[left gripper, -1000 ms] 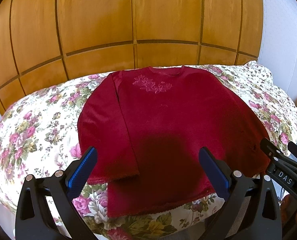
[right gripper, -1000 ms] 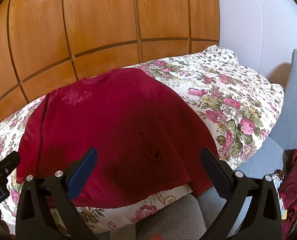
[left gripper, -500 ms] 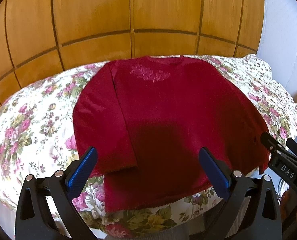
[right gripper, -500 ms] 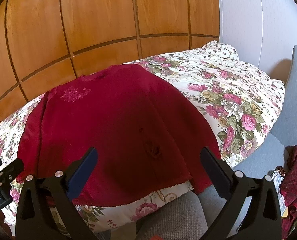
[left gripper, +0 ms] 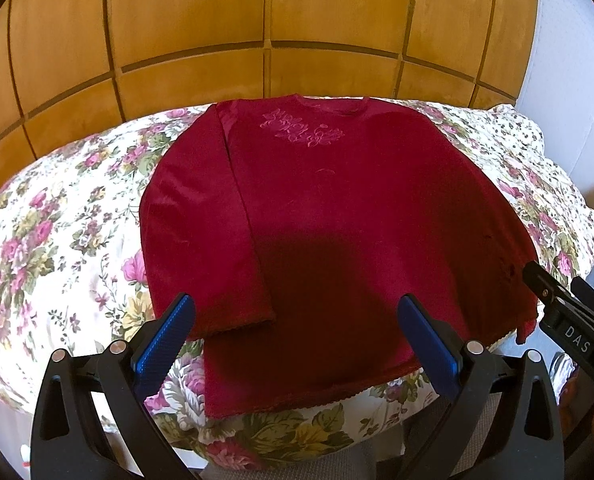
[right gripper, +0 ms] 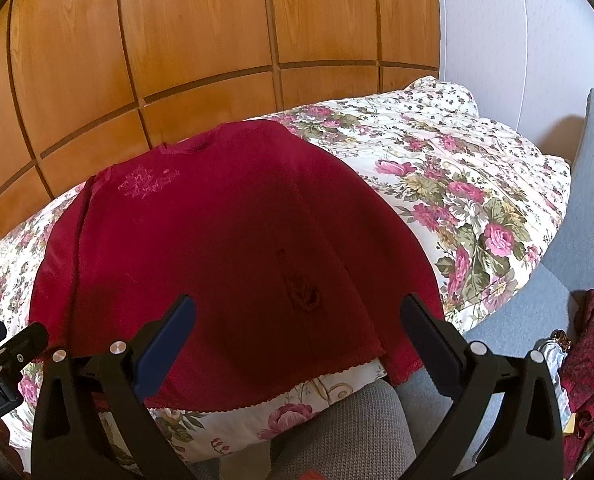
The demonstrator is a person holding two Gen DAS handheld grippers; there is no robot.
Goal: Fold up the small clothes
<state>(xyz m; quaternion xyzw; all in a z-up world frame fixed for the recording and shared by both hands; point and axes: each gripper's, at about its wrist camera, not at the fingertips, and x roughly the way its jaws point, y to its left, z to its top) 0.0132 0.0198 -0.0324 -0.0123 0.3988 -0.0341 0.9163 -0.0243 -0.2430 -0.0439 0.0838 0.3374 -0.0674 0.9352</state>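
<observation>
My left gripper (left gripper: pixel 295 332) has its jaws spread wide and grasps nothing; its blue pads (left gripper: pixel 165 338) hang over the near hem of the red top (left gripper: pixel 317 216), one above the cuff of the sleeve (left gripper: pixel 201 224) folded down along the garment's left side, the other above the lower right body. My right gripper (right gripper: pixel 297 332) is likewise released and empty, jaws wide apart, poised over the hem and the right sleeve that droops off the near edge. I can see its tip at the right border of the left wrist view, just beside that hanging cuff, though I cannot tell whether it touches the cloth. The top lies flat, face up, neckline away from me, a pale floral embroidery (left gripper: pixel 301 130) on the chest, spread on a floral duvet (left gripper: pixel 57 240). Behind the bedding stands a wooden panelled wall (left gripper: pixel 265 20). To the right, a grey cushion (right gripper: pixel 593 200), and near it a dark red cloth (right gripper: pixel 585 360) in a heap.
</observation>
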